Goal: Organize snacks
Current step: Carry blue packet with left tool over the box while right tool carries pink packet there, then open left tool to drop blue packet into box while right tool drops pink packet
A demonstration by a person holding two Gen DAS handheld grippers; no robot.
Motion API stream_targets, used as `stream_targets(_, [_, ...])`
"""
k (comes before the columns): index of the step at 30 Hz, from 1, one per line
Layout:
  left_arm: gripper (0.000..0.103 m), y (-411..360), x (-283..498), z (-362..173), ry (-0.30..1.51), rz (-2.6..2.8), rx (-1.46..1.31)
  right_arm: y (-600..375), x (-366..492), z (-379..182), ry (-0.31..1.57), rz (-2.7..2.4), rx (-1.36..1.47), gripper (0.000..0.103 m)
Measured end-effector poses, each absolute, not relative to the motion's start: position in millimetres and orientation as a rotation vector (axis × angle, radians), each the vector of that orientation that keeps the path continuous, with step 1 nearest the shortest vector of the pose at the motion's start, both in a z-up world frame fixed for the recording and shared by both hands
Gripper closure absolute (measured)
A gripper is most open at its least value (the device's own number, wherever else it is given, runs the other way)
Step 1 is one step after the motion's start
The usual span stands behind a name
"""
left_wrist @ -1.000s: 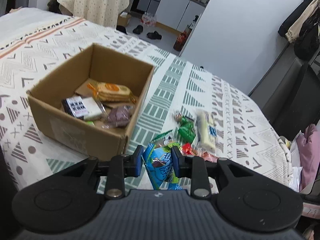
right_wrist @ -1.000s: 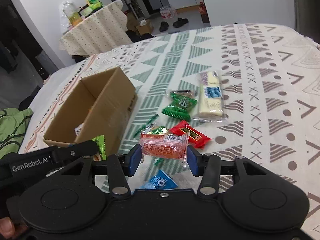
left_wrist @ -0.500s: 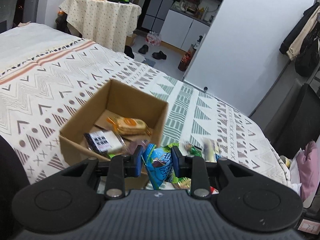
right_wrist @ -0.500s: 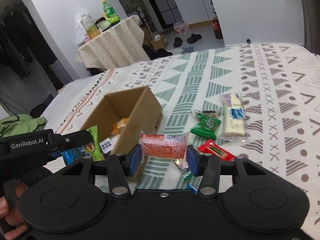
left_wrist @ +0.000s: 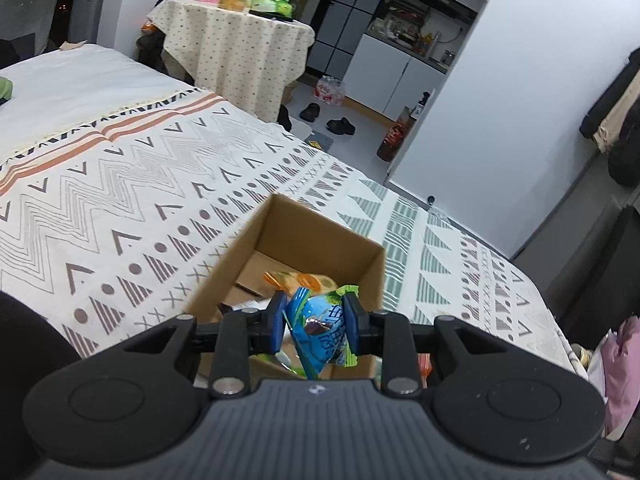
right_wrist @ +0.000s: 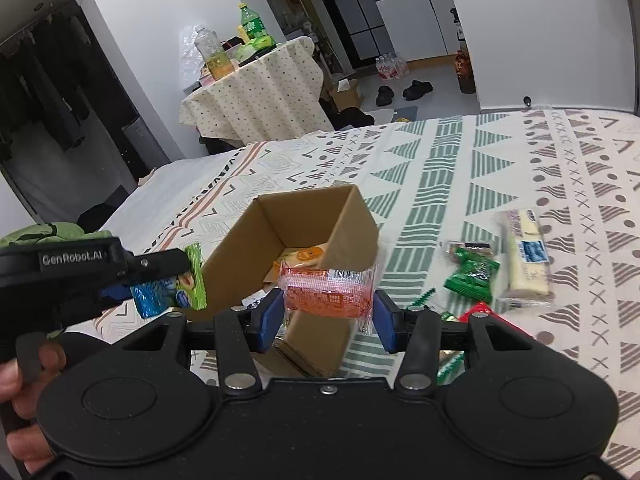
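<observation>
**Both grippers hold a snack at the cardboard box**

Left wrist view: the left gripper [left_wrist: 312,322] is clamped on a blue and green snack packet [left_wrist: 320,330], which hangs between its blue pads and droops below them. Directly ahead of the fingers and just beneath the packet sits the open cardboard box [left_wrist: 320,236] on the patterned bed cover [left_wrist: 132,208]. Inside the box, just beyond the fingertips, lies an orange-printed packet [left_wrist: 300,280]; other contents nearer the gripper are mostly hidden by the fingers.

Right wrist view: the right gripper [right_wrist: 326,314] is closed on a red-orange clear-wrapped packet [right_wrist: 326,292], held flat across the pads. The cardboard box [right_wrist: 288,224] stands just ahead, its near wall behind and below the packet. To the left of this gripper, the left gripper [right_wrist: 160,270] reaches in with the blue and green packet [right_wrist: 172,286], a hand [right_wrist: 20,392] on its handle. To the right, on the bed cover [right_wrist: 460,168], lie a green wrapped snack [right_wrist: 472,274], a long pale bar [right_wrist: 524,258] and a red wrapper [right_wrist: 486,310] near the right finger.
</observation>
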State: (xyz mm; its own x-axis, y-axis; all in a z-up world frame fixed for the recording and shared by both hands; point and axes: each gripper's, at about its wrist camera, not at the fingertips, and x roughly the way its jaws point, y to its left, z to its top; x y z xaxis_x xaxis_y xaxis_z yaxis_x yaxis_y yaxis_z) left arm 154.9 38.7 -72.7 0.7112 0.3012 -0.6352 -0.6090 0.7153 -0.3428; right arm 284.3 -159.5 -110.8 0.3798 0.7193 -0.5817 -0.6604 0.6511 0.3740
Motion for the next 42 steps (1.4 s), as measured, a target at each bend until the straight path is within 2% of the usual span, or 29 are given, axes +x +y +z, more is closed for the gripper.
stream_targets(17, [0.074, 102, 158, -94, 0.640, 0.498, -0.651, -103, 278, -111, 0.783, 0.866, 0.046, 0.056])
stream_targets(19, [0.074, 107, 160, -95, 0.642, 0.489, -0.657, -99, 281, -111, 0.793, 0.865, 0.061, 0.053])
stream_targets(38, [0.074, 126, 200, -110, 0.658, 0.452, -0.650, -109, 298, -125, 0.850, 0.770, 0.079, 0.050])
stream_targets(42, [0.065, 123, 207, -113, 0.664, 0.490, -0.624, -112, 299, -126, 0.856, 0.778, 0.074, 0.049])
